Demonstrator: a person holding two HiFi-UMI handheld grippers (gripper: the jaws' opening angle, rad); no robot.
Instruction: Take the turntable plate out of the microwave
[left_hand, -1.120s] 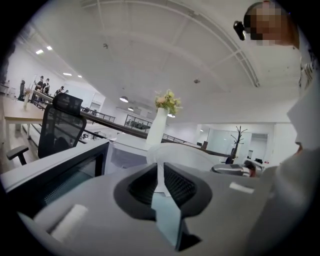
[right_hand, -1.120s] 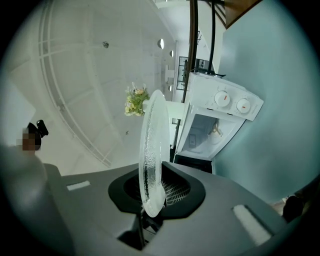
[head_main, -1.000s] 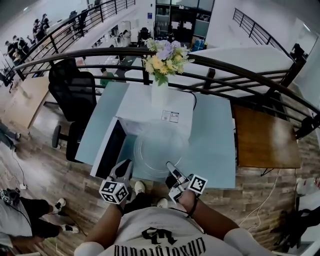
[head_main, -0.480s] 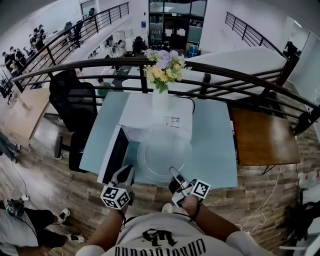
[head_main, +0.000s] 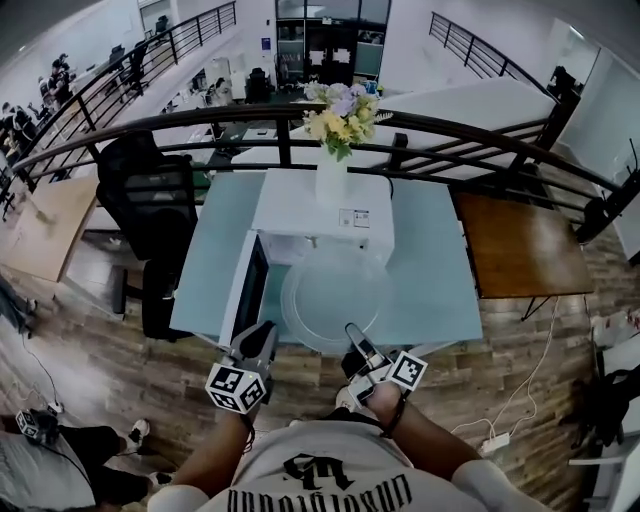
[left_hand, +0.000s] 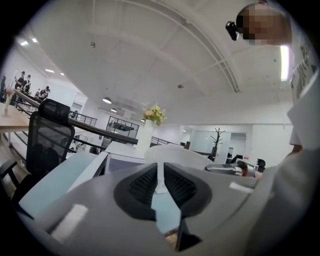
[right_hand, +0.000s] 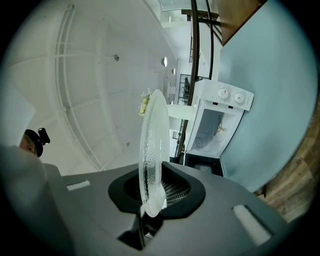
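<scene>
The clear glass turntable plate (head_main: 330, 290) hangs level above the light blue table (head_main: 430, 270), in front of the white microwave (head_main: 320, 210) whose door (head_main: 245, 290) stands open to the left. My right gripper (head_main: 356, 338) is shut on the plate's near rim; in the right gripper view the plate (right_hand: 152, 145) stands edge-on between the pads of that gripper (right_hand: 152, 200). My left gripper (head_main: 258, 342) sits just left of the plate's near edge, jaws together with nothing in them. From the left gripper (left_hand: 161, 177) the plate (left_hand: 190, 154) shows ahead and to the right.
A white vase of flowers (head_main: 335, 150) stands on top of the microwave. A black office chair (head_main: 155, 215) is left of the table, a wooden table (head_main: 525, 245) to its right. A dark railing (head_main: 450, 135) runs behind the table.
The plate has come further out from the microwave toward me, with the right gripper still on its rim. Both grippers have drawn back and risen a little.
</scene>
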